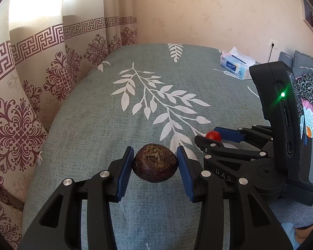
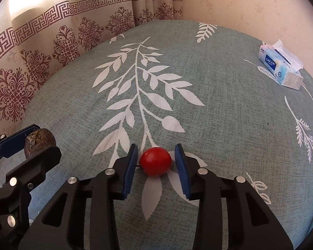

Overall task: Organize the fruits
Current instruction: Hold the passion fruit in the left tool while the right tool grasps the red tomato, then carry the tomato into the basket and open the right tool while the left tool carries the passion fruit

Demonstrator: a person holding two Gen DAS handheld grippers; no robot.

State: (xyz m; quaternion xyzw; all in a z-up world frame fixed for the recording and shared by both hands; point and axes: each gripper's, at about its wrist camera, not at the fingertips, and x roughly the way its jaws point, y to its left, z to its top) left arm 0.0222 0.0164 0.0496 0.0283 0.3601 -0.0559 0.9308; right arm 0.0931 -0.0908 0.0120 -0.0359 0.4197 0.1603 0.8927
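Right wrist: tomato (image 2: pixel 155 161) lies crosswise between right claw (image 2: pixel 156 166) pads.

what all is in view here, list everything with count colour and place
dark fruit: 1, brown-black with dried greenish bits on top, between the left gripper's pads
red fruit: 1, glossy red, between the right gripper's pads
bedcover: 1, grey-green with white leaf print, under everything
tissue pack: 1, blue and white, far right of the bedcover near the wall
curtain: 1, beige with maroon pattern, along the left
wall socket: 1, white, with a dark cable, on the right wall
left gripper: 1, black with blue pads, jaws either side of the dark fruit, small gaps visible
right gripper: 1, black with blue pads, jaws either side of the red fruit, not clearly touching
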